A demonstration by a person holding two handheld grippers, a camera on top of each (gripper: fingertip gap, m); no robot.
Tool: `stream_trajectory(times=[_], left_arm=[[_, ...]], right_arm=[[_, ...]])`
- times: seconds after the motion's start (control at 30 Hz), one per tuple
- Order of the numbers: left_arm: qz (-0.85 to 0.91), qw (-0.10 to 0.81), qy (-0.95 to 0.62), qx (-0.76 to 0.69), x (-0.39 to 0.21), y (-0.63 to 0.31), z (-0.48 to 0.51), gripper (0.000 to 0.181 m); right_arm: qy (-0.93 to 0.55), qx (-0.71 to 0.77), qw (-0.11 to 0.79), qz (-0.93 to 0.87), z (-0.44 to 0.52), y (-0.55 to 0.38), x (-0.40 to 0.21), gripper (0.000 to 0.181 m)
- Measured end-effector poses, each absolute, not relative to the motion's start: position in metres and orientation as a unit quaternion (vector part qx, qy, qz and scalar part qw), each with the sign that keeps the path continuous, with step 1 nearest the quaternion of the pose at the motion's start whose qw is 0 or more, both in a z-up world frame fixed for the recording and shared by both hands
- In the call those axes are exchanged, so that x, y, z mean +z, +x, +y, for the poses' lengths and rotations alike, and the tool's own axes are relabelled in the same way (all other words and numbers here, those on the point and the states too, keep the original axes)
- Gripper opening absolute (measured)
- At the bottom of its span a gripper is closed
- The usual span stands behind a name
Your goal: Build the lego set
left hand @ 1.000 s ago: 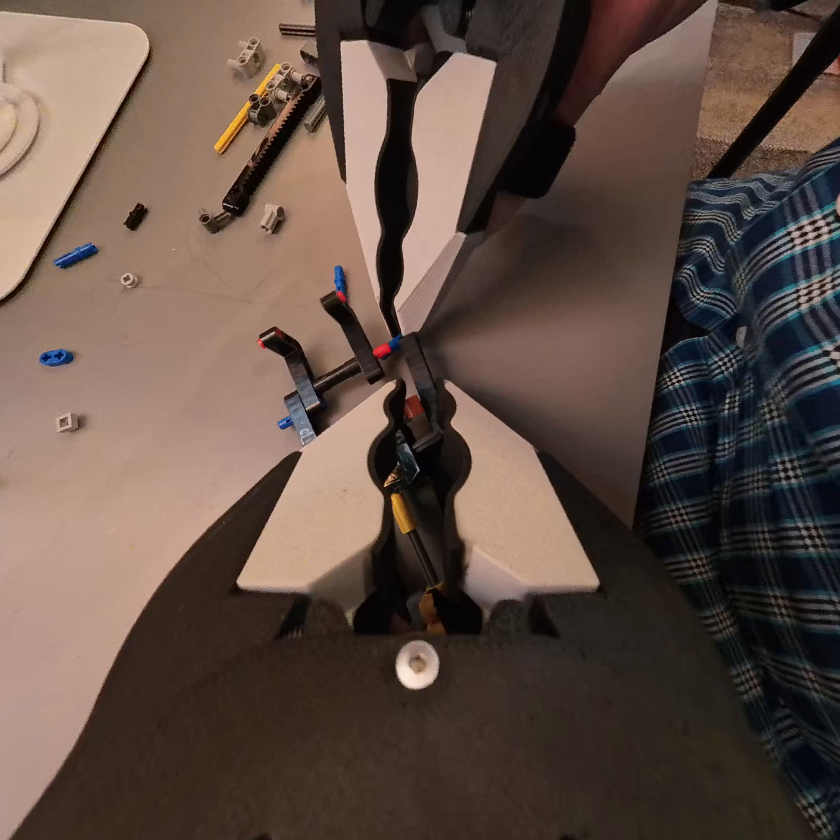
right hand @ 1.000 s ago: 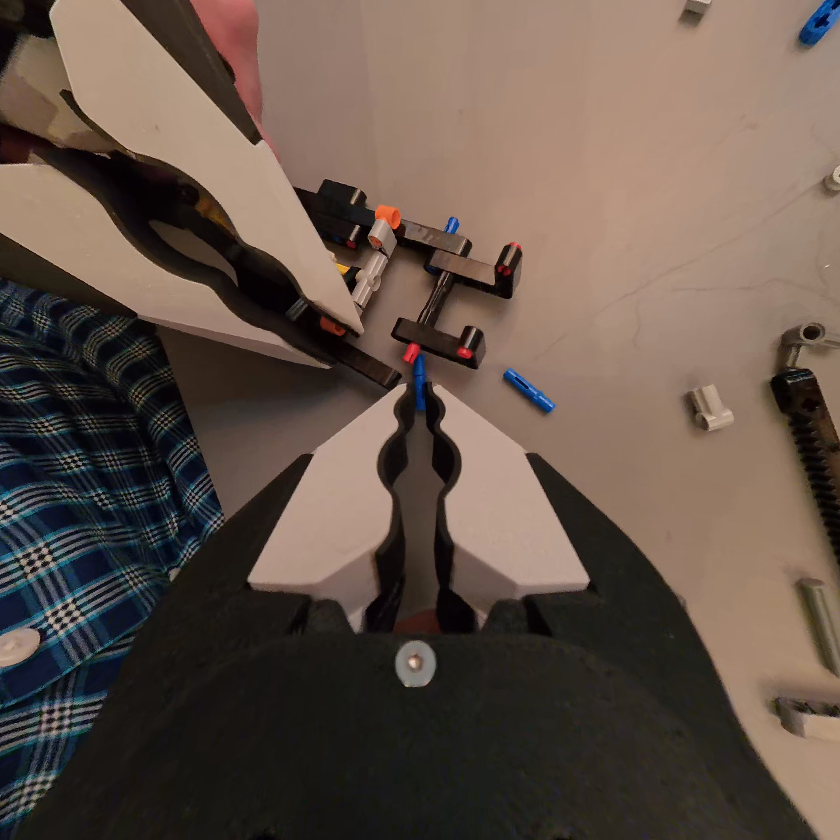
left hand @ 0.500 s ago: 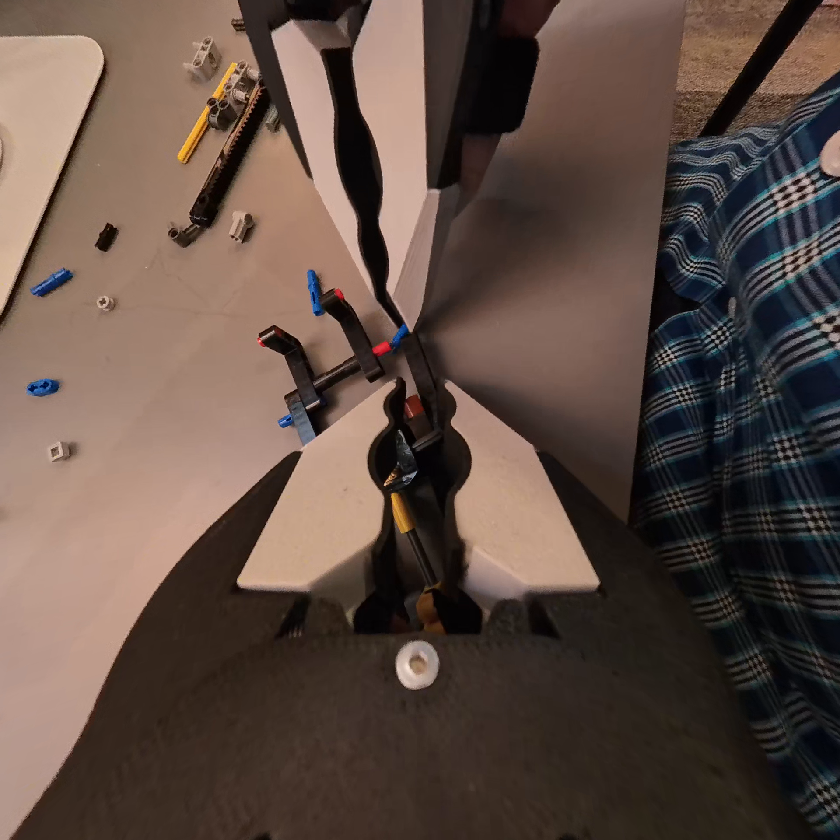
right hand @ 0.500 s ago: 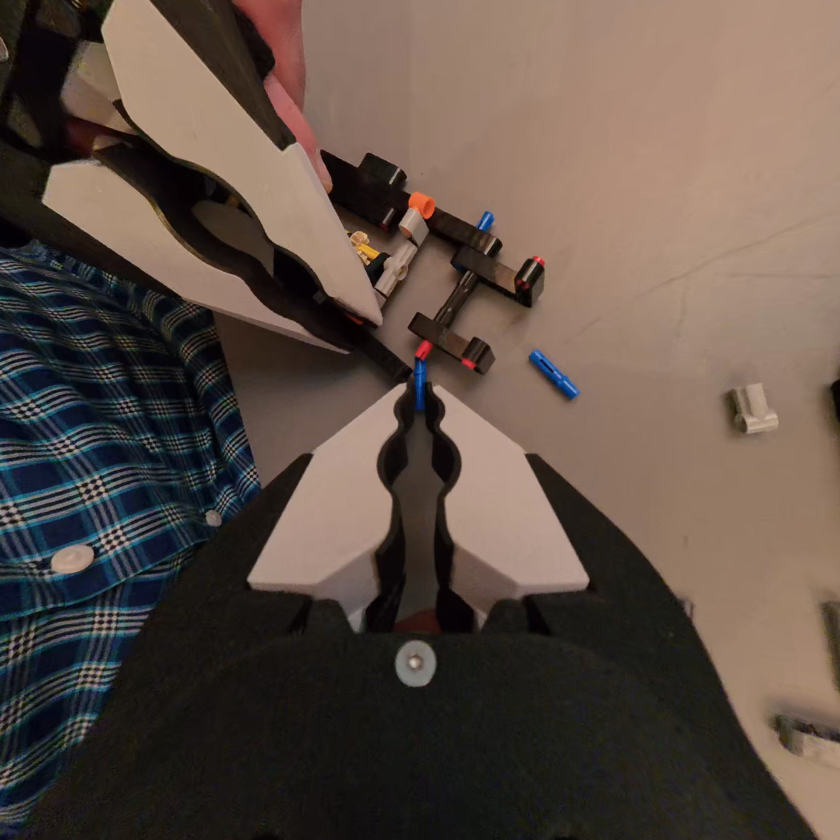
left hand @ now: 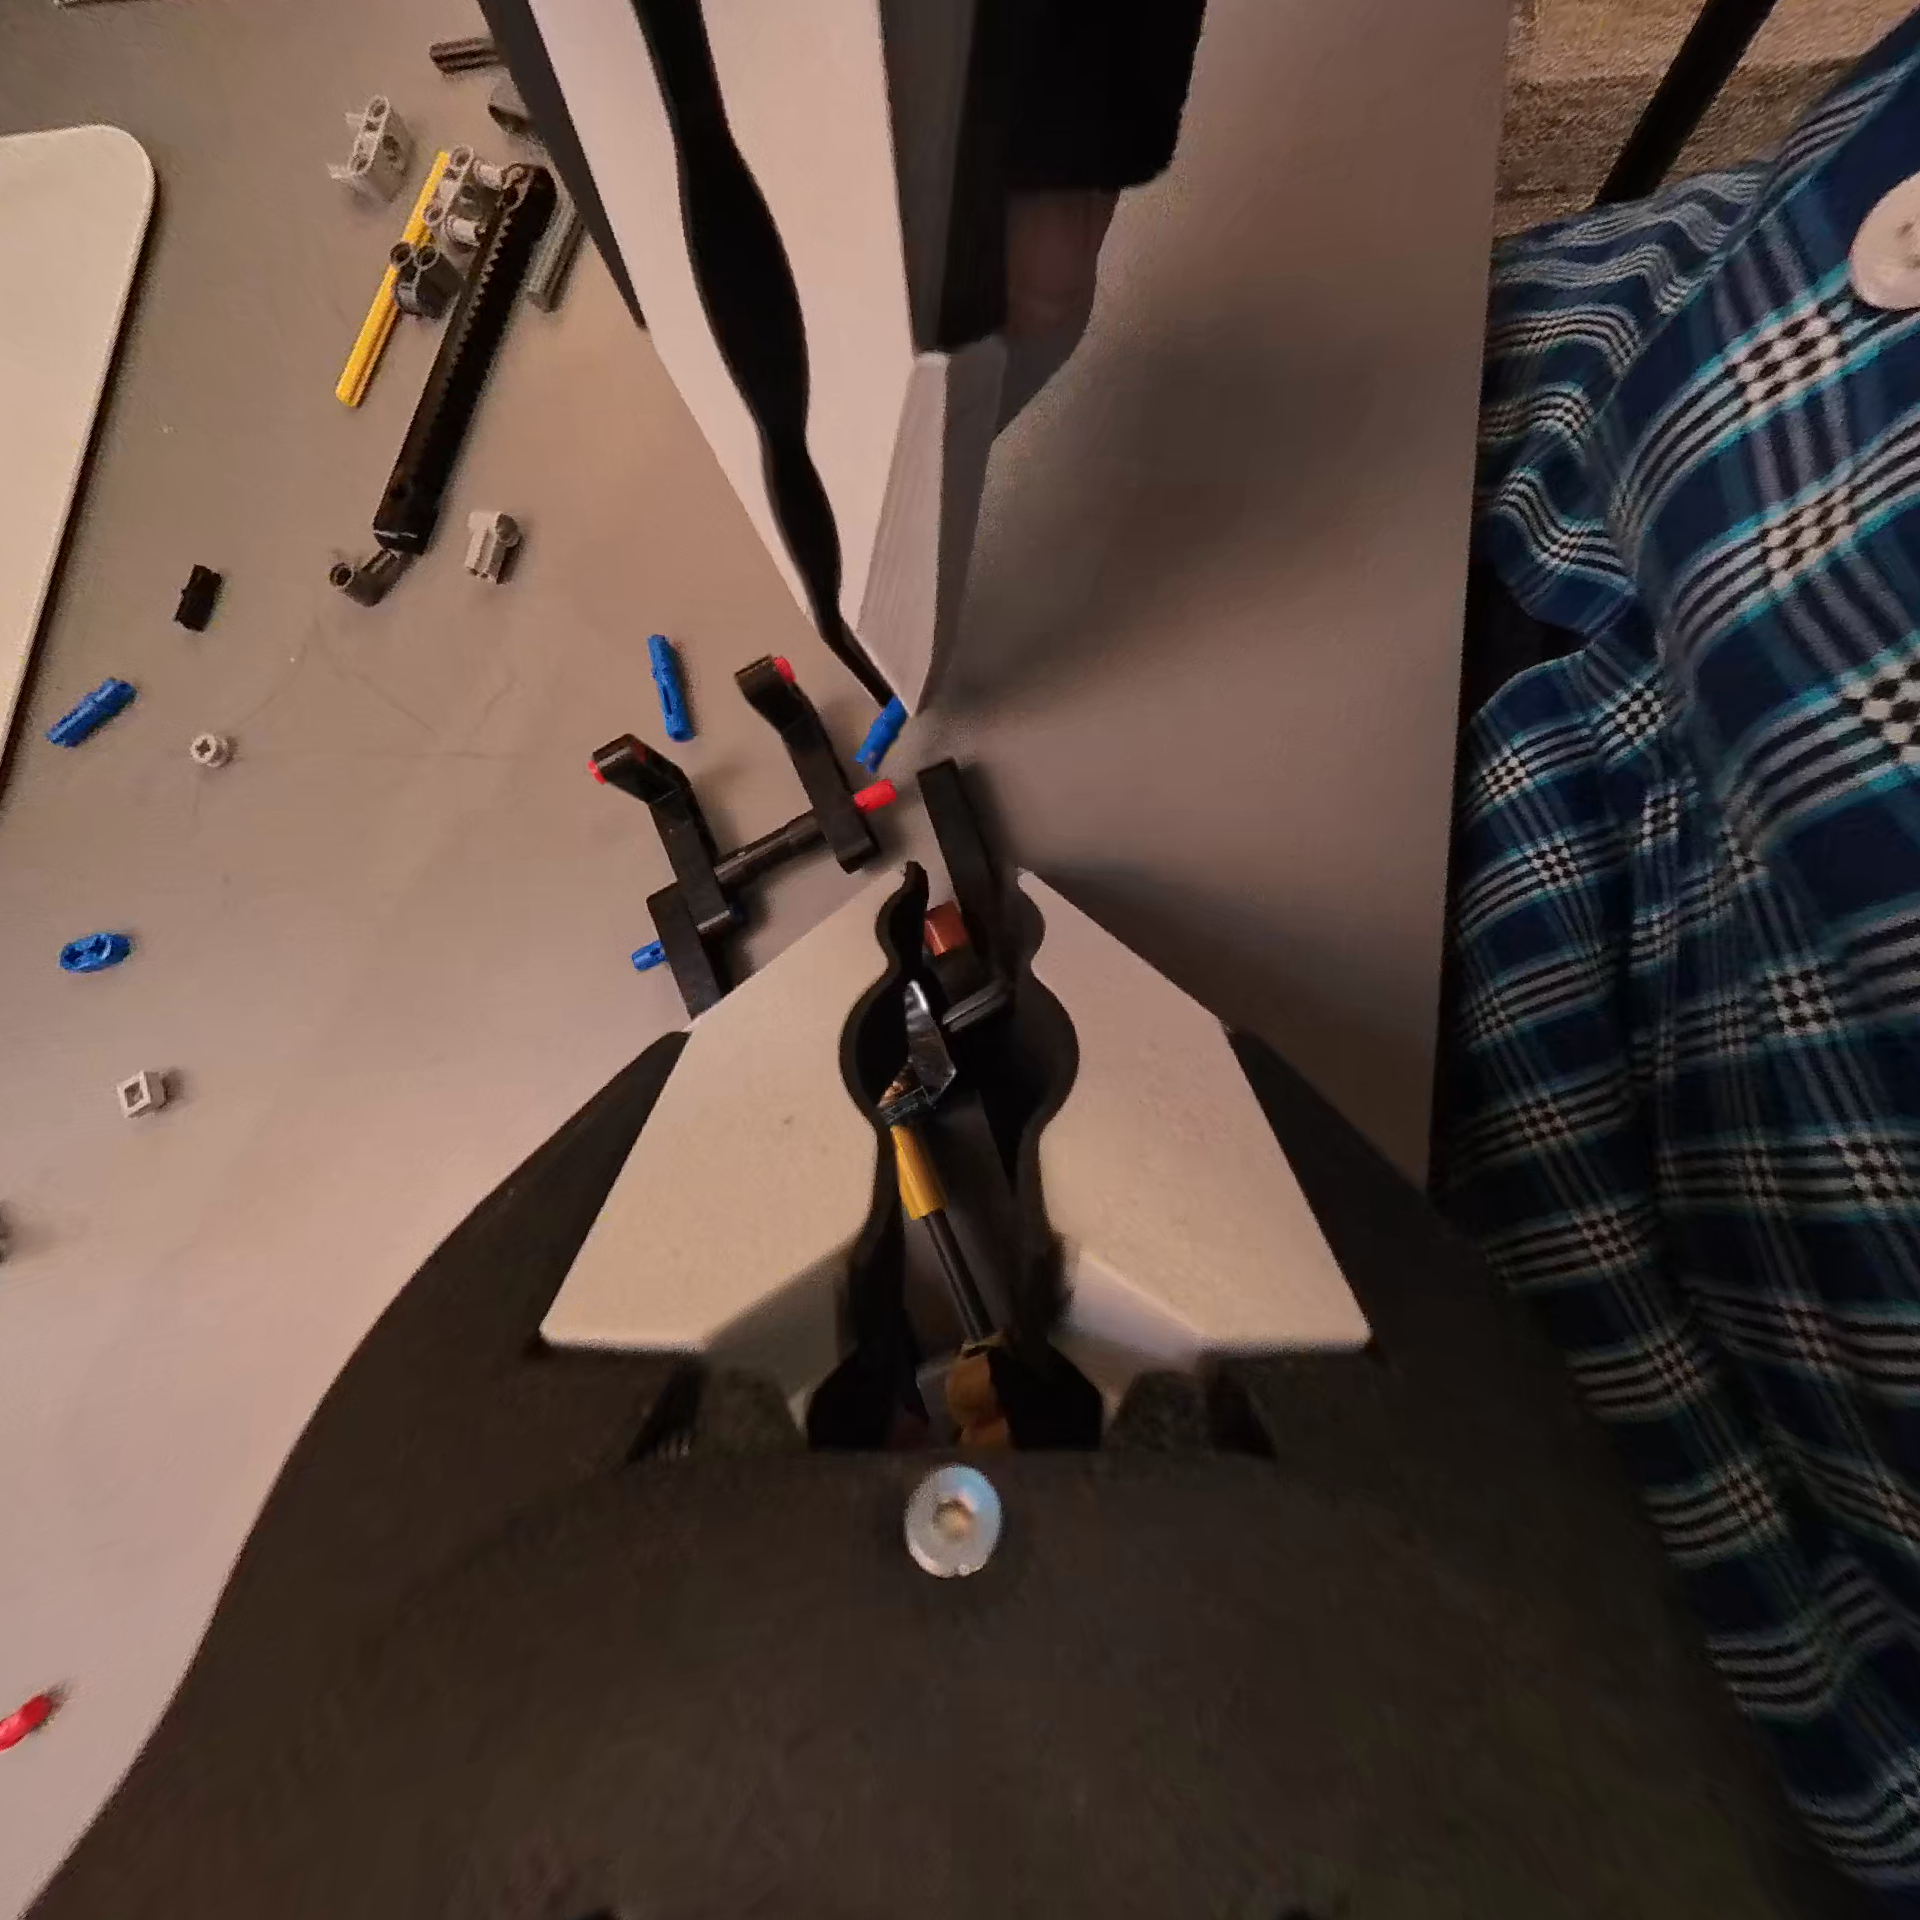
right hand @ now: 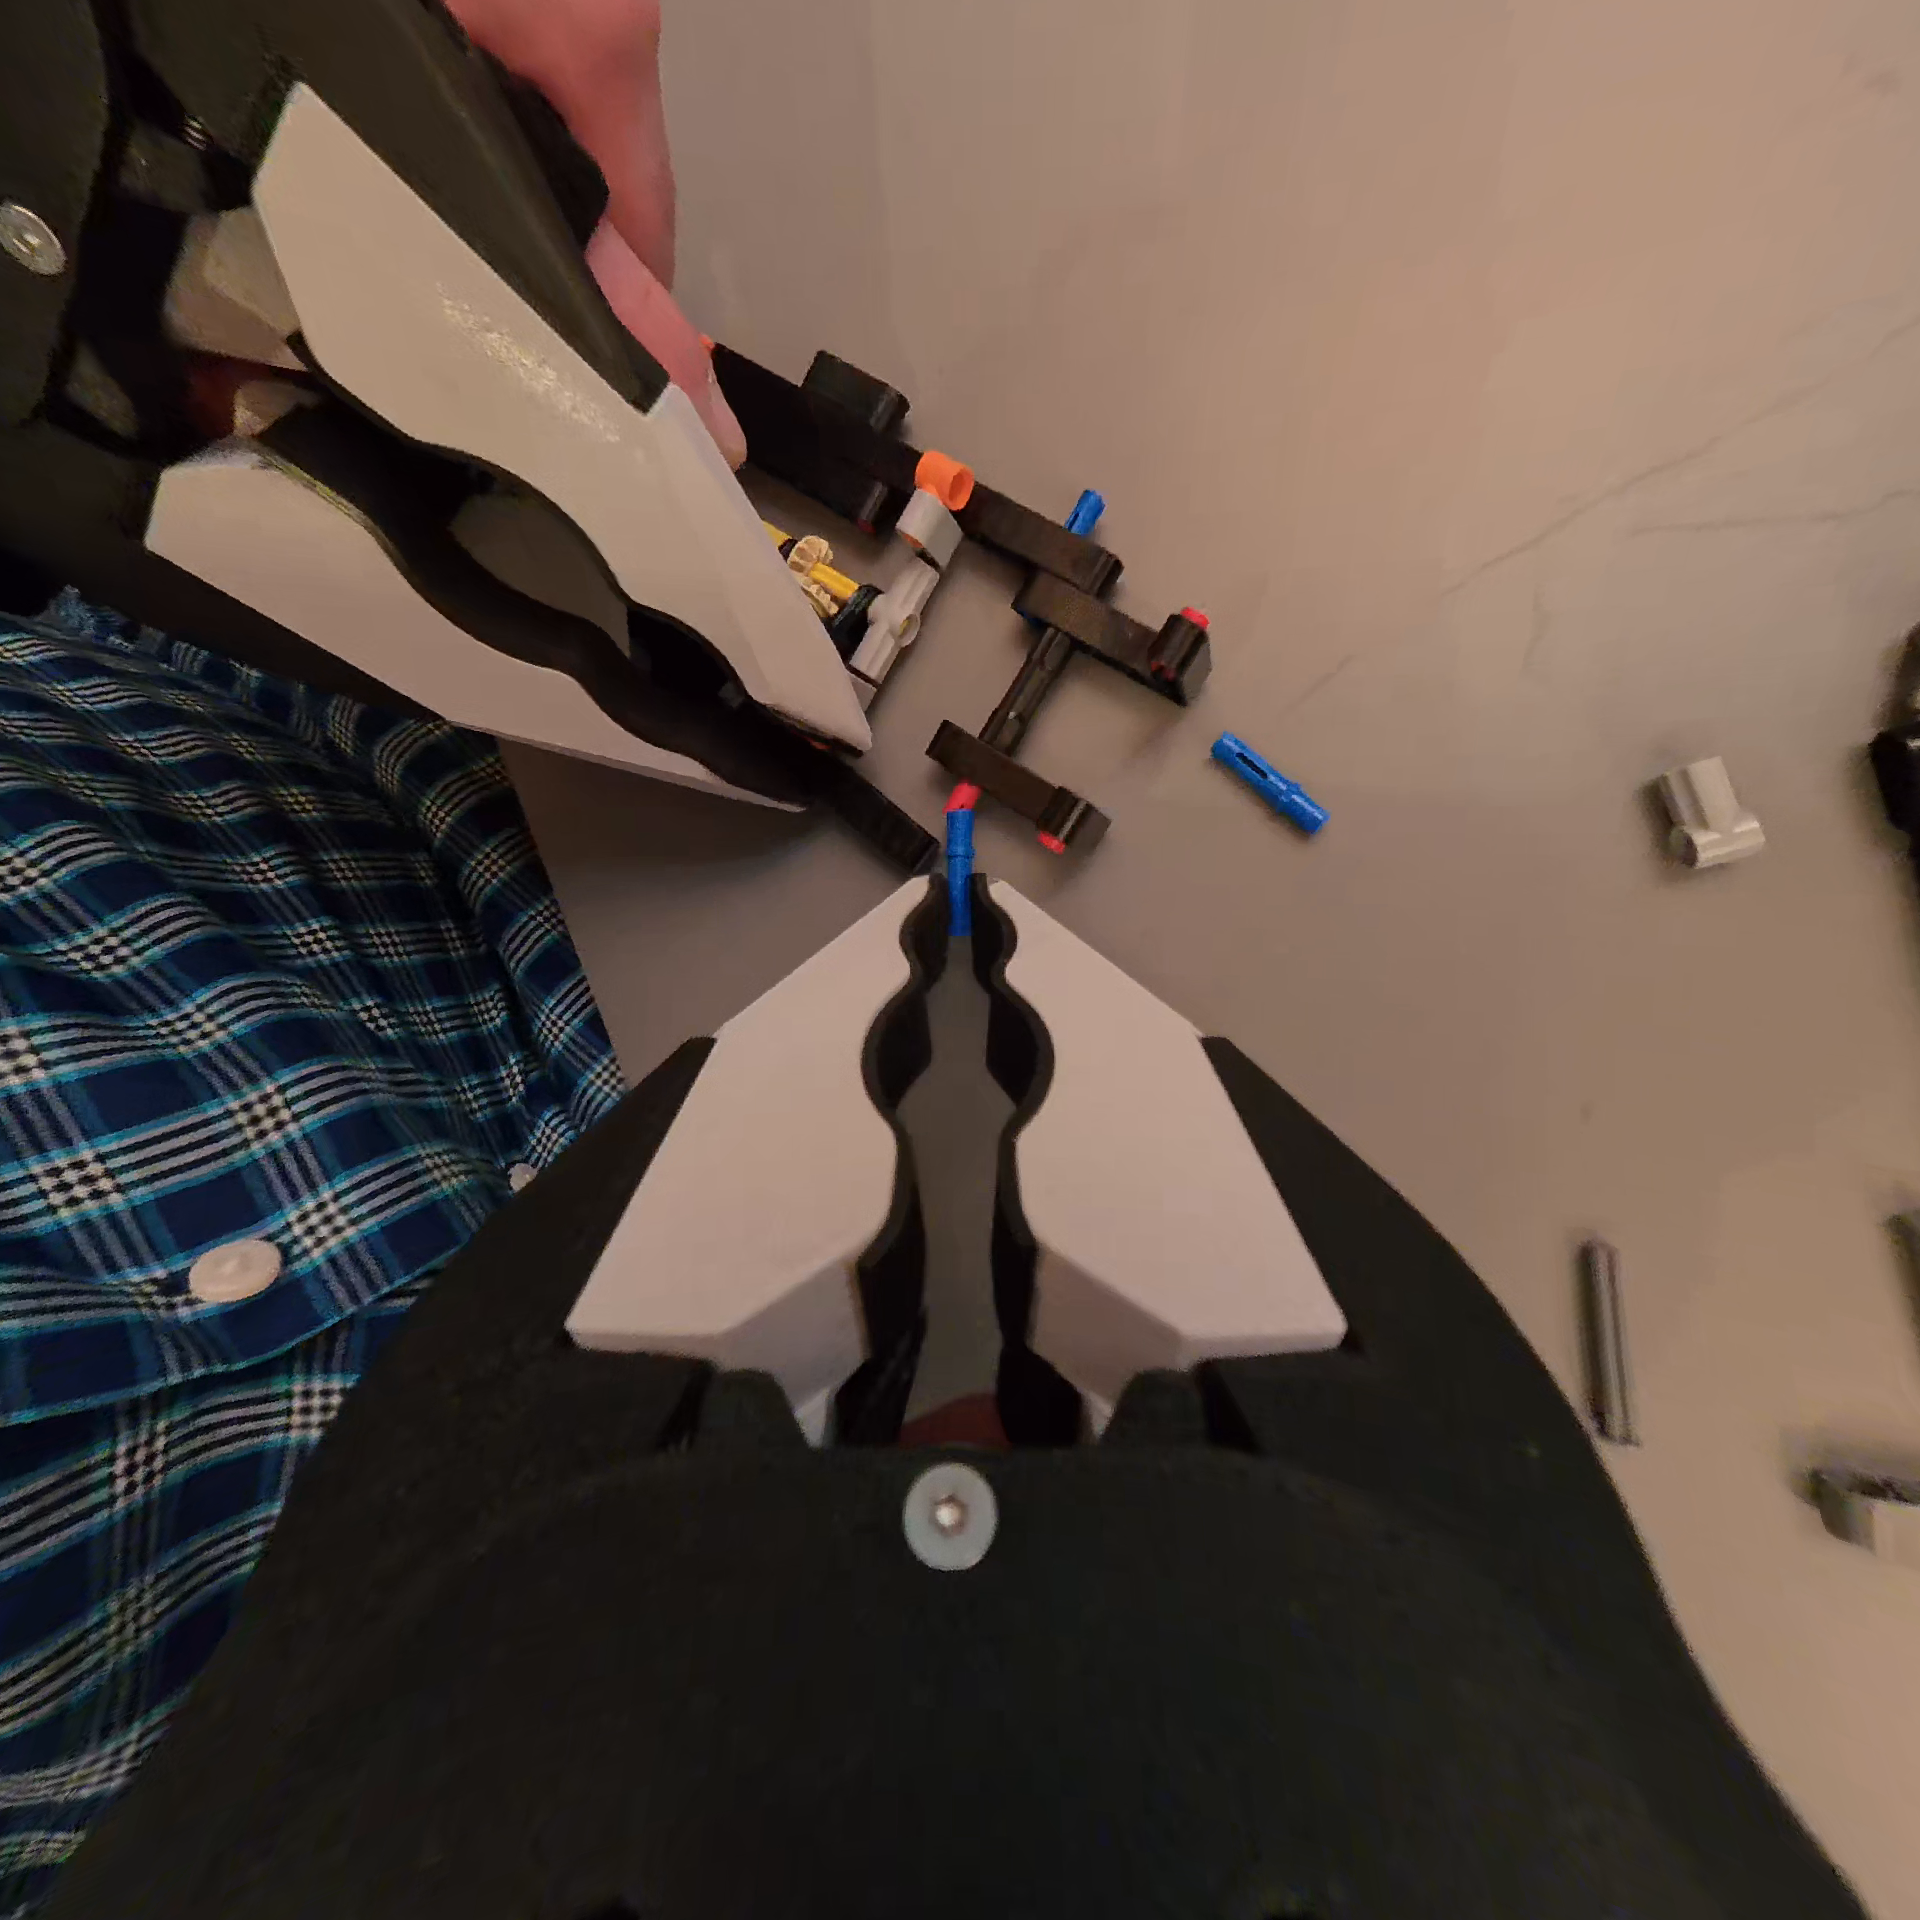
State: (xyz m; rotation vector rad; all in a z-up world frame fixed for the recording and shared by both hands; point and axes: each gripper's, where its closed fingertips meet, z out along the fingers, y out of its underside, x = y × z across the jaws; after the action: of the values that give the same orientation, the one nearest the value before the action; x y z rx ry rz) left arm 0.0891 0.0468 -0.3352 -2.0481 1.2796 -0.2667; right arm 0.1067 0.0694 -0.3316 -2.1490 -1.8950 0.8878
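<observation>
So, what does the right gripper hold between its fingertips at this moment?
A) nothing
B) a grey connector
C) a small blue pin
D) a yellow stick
C: in the right wrist view the right gripper is closed on a small blue pin, whose free end points at the red peg of the black lego assembly.

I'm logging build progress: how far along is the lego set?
Early on. Done: a small black assembly with red pins, clamped by the left gripper. In hand: the right gripper holds a blue pin near it, not yet inserted. Left: the black toothed rack, another blue pin and grey connectors lie loose.
</observation>
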Motion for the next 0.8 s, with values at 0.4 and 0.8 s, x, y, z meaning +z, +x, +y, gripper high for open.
stream_trajectory(times=[0.4,0.8], left_arm=[[0.51,0.344,-0.784,-0.076,-0.337,0.093,0.046,0.012],[0.511,0.346,-0.785,-0.058,-0.337,0.101,0.048,0.012]], right_arm=[[-0.736,0.269,0.061,-0.619,0.059,0.102,-0.335,0.001],[-0.754,0.231,0.072,-0.61,0.07,0.115,-0.336,0.001]])
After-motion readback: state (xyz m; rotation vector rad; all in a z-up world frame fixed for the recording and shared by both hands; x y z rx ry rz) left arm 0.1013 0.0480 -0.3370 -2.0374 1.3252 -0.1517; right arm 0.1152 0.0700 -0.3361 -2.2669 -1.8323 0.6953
